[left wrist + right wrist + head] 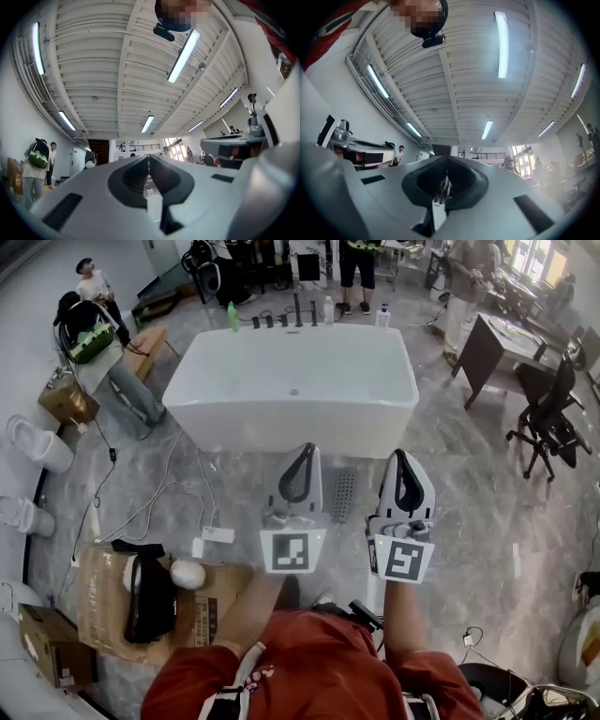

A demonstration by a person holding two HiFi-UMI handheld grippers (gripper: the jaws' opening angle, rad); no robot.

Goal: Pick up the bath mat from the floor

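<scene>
White and glossy, the bathtub sits in the middle of my head view on a grey marble-patterned floor. The bath mat, a small grey strip dotted with holes, lies flat on the floor just in front of the tub's near wall. I see it in the gap between my two grippers, and neither one touches it.

The left gripper is held above the floor on the near side of the tub, with its tips towards the tub wall. Its own view shows the jaws pressed together with nothing between them. That camera tilts up at the ribbed ceiling and its strip lights.

The right gripper is beside it at about the same distance from the tub. In its own view the jaws are also clenched on nothing.

On the tub's far rim stand a green bottle and dark taps. To the tub's left, near me, are cardboard boxes and a white adapter on trailing cables. An office chair stands well off to the tub's right. People are beyond its far side.
</scene>
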